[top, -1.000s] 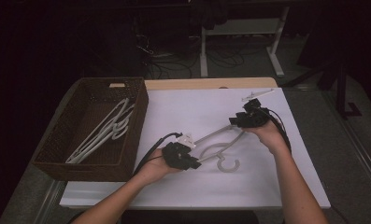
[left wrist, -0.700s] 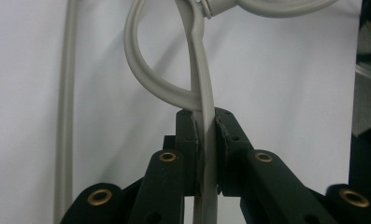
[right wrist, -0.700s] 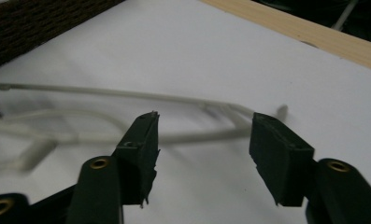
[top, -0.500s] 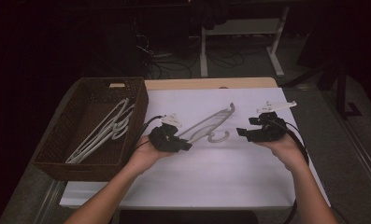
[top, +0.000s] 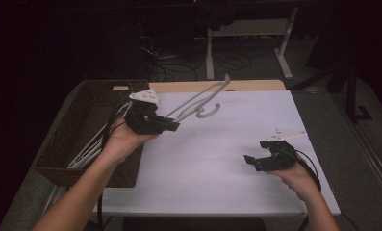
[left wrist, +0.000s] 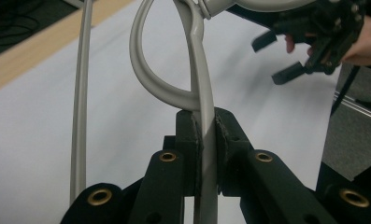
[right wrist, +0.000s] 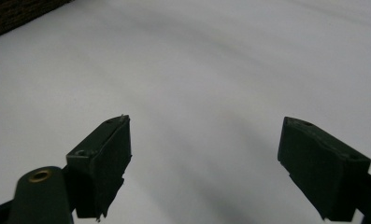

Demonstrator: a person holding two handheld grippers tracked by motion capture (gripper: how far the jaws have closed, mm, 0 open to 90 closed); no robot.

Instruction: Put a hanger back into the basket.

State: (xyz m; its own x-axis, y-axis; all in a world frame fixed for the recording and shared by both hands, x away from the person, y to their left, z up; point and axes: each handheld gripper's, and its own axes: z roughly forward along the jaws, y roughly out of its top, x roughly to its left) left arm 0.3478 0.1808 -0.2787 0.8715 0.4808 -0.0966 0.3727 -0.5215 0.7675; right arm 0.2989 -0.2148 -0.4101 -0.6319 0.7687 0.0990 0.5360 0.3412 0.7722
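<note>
A grey plastic hanger (top: 198,103) hangs in the air above the white table top, its hook pointing away from me. My left gripper (top: 173,126) is shut on one of its bars. In the left gripper view the pads (left wrist: 192,140) pinch that bar (left wrist: 204,112) just below the looped hook. My right gripper (top: 252,162) hovers low over the table's right side; its jaws have just been opening and stand wide with nothing between them. In its own view the right gripper (right wrist: 204,154) has only white surface ahead. The left gripper view also catches the right gripper (left wrist: 273,59) farther off.
A brown wicker basket (top: 63,134) sits at the table's left edge with several white hangers (top: 95,144) lying in it. A wooden strip (top: 256,85) runs along the far edge. A desk frame (top: 210,53) and cables stand on the dark floor beyond.
My left gripper has lifted the hanger off the table and carried it left toward the basket. The right gripper has drawn away from the hanger to the near right, its jaws opening.
</note>
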